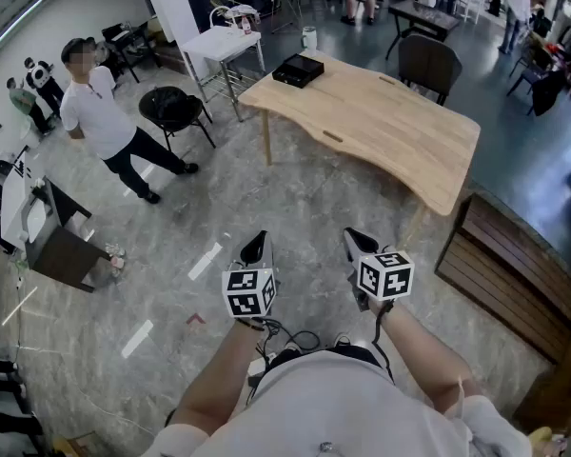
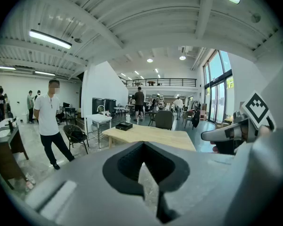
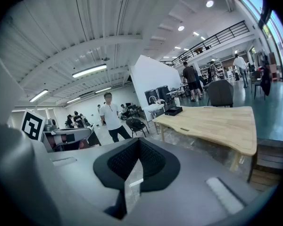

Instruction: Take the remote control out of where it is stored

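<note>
No remote control shows in any view. A light wooden table (image 1: 381, 122) stands ahead of me, with a flat black box (image 1: 298, 69) on its far left corner; both also show in the left gripper view, table (image 2: 151, 134) and box (image 2: 124, 126), and in the right gripper view, table (image 3: 212, 121) and box (image 3: 173, 110). My left gripper (image 1: 256, 248) and right gripper (image 1: 356, 244) are held side by side over the floor, well short of the table. In its own view each one, left (image 2: 142, 145) and right (image 3: 139, 141), has its jaws closed together on nothing.
A person in a white T-shirt (image 1: 100, 112) stands at the left beside a black chair (image 1: 171, 110). A white side table (image 1: 221, 41) is behind the wooden table, a dark chair (image 1: 428, 65) at its far side. A dark slatted wooden bench (image 1: 514, 274) is at the right, a dark desk (image 1: 62, 246) at the left.
</note>
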Demonstrator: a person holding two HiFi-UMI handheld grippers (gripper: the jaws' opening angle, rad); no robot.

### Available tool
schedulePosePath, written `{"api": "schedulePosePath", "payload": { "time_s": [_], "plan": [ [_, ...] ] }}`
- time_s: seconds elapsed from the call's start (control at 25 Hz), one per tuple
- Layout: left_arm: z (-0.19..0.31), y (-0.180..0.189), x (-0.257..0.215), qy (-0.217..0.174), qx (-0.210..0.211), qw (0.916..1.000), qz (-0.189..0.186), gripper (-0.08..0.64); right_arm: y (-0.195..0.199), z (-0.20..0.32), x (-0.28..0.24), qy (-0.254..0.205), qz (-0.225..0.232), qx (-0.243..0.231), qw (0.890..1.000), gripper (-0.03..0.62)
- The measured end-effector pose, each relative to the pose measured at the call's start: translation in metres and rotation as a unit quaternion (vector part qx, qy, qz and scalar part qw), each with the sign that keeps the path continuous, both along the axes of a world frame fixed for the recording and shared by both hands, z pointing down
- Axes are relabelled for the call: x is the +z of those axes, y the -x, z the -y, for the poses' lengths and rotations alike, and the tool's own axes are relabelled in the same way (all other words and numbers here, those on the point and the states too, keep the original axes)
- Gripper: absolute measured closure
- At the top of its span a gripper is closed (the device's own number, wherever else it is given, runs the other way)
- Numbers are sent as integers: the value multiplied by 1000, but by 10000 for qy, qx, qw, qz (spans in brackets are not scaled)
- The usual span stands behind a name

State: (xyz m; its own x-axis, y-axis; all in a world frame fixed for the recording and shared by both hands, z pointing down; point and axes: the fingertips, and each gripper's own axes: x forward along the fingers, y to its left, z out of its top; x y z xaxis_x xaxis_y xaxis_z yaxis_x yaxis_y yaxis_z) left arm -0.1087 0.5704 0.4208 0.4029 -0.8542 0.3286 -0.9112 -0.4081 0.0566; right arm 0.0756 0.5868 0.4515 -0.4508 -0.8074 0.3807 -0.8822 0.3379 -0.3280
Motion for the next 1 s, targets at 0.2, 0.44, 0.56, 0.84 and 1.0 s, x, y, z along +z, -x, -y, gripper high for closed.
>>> {"api": "schedulePosePath", "payload": {
  "time_s": [0.2, 0.44, 0.56, 0.84, 1.0],
  "plan": [
    [3, -4, 8, 37, 11, 10000, -3, 560, -3, 4, 3, -56, 4, -7, 10000, 568],
    [7, -8, 9, 97, 45, 9999, -9, 560, -4, 9, -8, -220, -40, -6, 9997, 568],
    [10, -10, 9, 116, 39, 9999, -8, 560, -7, 13, -12, -332, -113, 39, 9994, 568],
    [16, -19, 14, 161, -20, 9999, 15, 560, -16, 20, -11, -383, -145, -46, 9992, 568],
    [16, -29, 18, 174, -159, 9997, 3, 560, -30, 24, -5, -338, -120, -100, 9993, 568]
  ]
}}
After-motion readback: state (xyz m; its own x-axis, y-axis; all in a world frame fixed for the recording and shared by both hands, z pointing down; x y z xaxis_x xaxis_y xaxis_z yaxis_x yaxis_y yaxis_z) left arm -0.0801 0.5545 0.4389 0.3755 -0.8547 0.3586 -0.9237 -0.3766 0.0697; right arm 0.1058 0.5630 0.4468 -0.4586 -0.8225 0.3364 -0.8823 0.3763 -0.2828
